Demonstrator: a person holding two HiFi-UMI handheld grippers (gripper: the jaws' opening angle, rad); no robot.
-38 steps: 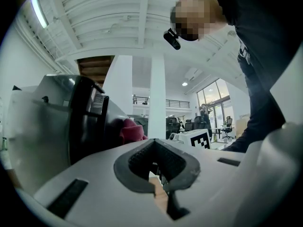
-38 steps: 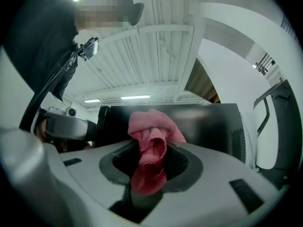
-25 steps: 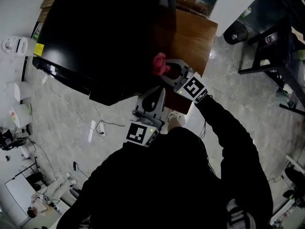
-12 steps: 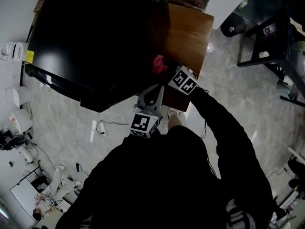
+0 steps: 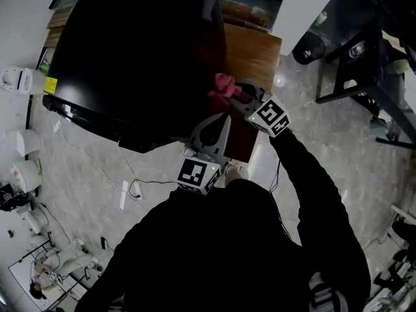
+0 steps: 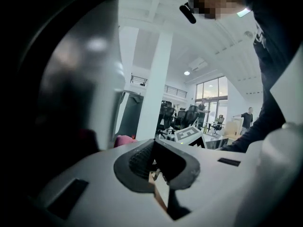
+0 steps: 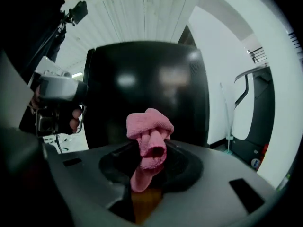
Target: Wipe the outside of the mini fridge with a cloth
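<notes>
Right gripper [image 7: 148,167] clamped on bunched pink terry cloth [image 7: 149,129], cloth pointing straight at side wall of glossy black mini fridge [image 5: 130,51] just ahead, contact unclear; left gripper [image 6: 155,167] closed, empty, trailing behind, so right is nearer

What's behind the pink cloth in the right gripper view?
The mini fridge's glossy black panel fills the view behind the pink cloth, clamped in the right gripper's jaws. The patch directly behind the cloth is covered, so contact can't be confirmed.

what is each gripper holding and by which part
Right gripper: pink cloth, pinched by its bunched middle, a wad poking out above. Left gripper: shut, nothing held.
</notes>
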